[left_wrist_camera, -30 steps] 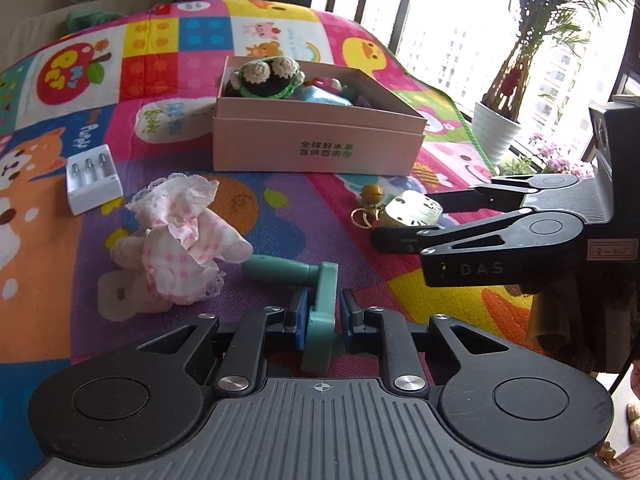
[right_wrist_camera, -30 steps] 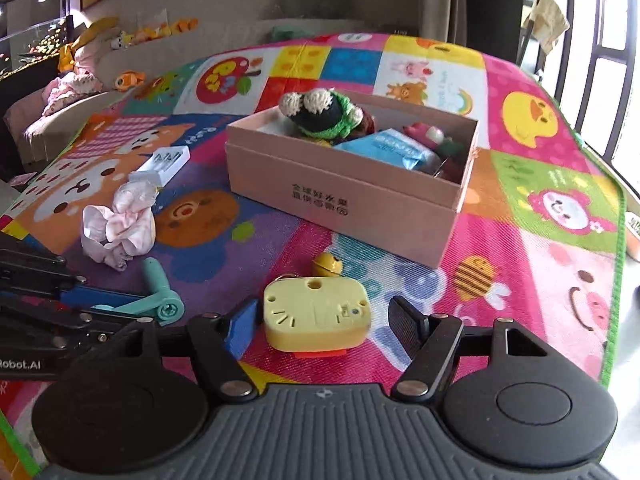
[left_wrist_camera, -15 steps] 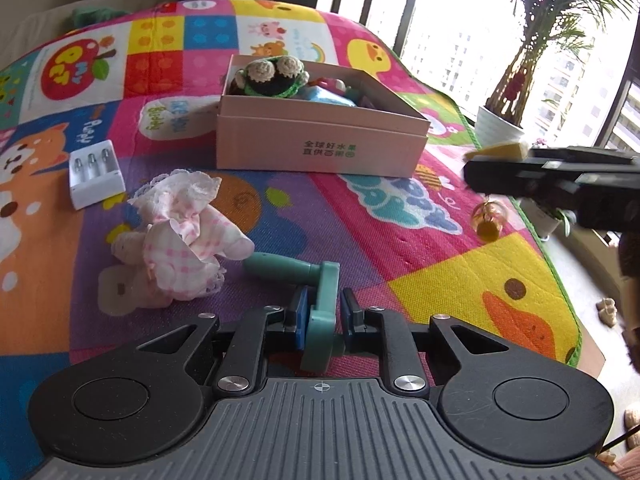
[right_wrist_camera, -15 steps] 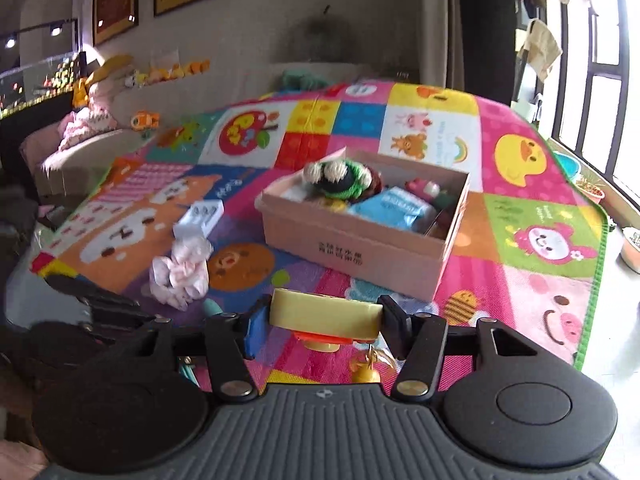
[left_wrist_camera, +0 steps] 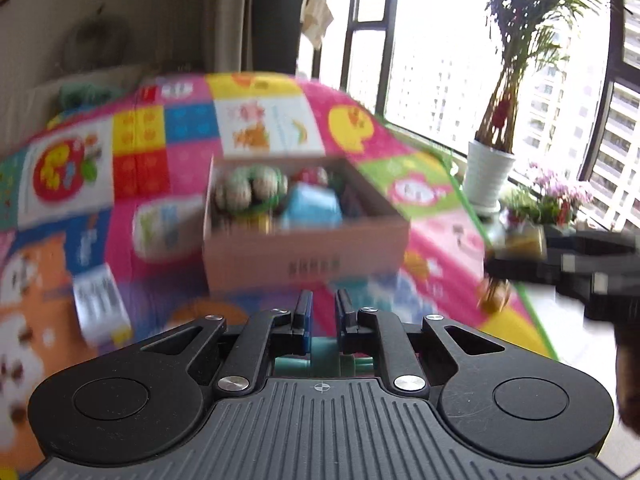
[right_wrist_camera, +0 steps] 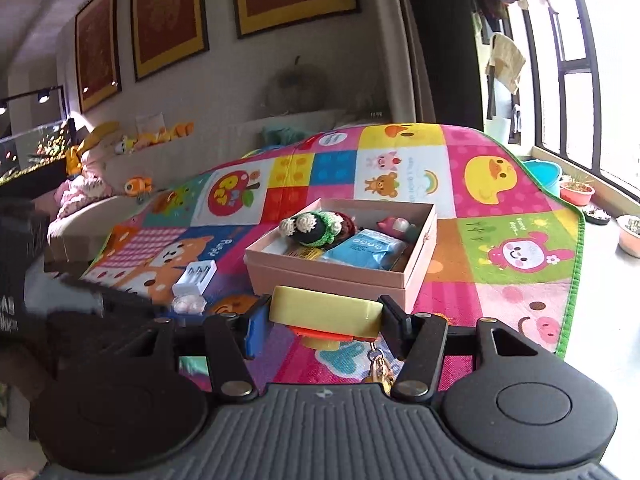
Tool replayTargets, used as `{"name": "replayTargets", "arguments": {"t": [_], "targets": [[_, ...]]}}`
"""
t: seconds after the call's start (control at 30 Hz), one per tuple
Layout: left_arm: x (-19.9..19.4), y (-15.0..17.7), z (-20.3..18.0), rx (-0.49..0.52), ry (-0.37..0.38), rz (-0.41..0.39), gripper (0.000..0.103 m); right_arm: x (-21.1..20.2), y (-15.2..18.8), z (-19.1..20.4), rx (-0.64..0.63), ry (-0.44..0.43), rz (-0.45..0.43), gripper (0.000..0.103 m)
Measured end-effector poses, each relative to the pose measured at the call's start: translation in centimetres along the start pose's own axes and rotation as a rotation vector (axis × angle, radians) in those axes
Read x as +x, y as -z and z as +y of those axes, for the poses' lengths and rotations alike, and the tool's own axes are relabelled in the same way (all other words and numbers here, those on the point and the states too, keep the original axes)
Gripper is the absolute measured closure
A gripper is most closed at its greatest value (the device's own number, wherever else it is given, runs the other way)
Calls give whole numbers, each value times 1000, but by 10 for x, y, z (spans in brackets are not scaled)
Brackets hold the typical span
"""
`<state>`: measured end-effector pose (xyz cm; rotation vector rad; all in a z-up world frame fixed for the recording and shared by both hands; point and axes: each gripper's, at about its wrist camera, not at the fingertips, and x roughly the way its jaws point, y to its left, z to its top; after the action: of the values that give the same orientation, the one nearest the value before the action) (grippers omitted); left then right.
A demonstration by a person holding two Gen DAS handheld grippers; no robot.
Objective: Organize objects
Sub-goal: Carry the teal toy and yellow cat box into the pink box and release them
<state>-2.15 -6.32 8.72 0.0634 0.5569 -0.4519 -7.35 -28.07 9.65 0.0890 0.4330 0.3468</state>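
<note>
My left gripper (left_wrist_camera: 322, 300) is shut on a teal handled tool (left_wrist_camera: 320, 350), lifted off the mat; only a bit of the tool shows between the jaws. Ahead of it stands the open pink box (left_wrist_camera: 304, 252), holding a crocheted toy and a blue packet; this view is blurred. My right gripper (right_wrist_camera: 325, 312) is shut on a yellow cat-shaped toy (right_wrist_camera: 324, 308), held in the air short of the pink box (right_wrist_camera: 332, 276). A keyring with a small bell (right_wrist_camera: 378, 372) hangs under the toy. In the left wrist view the right gripper (left_wrist_camera: 520, 256) is at the right edge.
A colourful play mat (right_wrist_camera: 500, 264) covers the floor, with its green edge at the right. A white charger (right_wrist_camera: 196, 276) and a pink doll dress (right_wrist_camera: 188, 304) lie left of the box. A potted plant (left_wrist_camera: 488, 176) stands by the window. Plush toys sit along the far left.
My right gripper closed on the yellow toy and lifted it, bell dangling, off the mat. My left gripper rose with the teal tool, and its view tilted up toward the box.
</note>
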Motion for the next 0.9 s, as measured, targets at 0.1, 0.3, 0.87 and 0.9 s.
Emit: {"name": "replayTargets", "arguments": {"t": [0.1,0.3,0.87,0.9], "targets": [[7,-43,-9,60,-24,-111,89,0,2,-8,28,-4,-12,47],[68,-97,-9,-37,59,-173,84,7,6,-18,60,17,10,47],[16,44,34,-216,167,63,84,45,-43,-22,102,-8,51,47],[13,48,35,-222,177,62,84,50,-60,-21,107,-14,25,47]]}}
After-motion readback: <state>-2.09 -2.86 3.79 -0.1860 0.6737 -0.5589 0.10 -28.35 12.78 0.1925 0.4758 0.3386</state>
